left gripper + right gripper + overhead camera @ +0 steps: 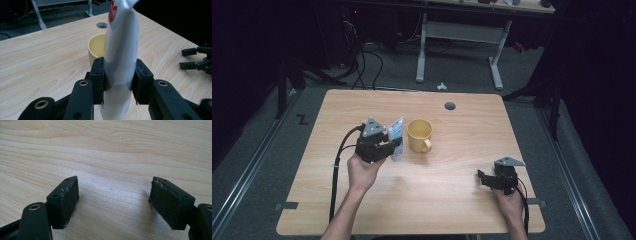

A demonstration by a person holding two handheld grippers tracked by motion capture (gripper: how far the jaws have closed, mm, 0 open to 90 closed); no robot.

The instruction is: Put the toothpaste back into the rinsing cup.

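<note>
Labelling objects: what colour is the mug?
Pale yellow mug, clearest in the high view, beside the left gripper.

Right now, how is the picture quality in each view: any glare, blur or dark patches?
High view: table evenly lit, surroundings nearly black, image soft. Left gripper view: white tube sharp with mild sheen, yellow mug behind it softer. Right gripper view: open pads crisp, faint shadows beneath.

A light wooden desk is seen, with a round cable hole at its far edge. A yellow mug stands near the centre.
</note>
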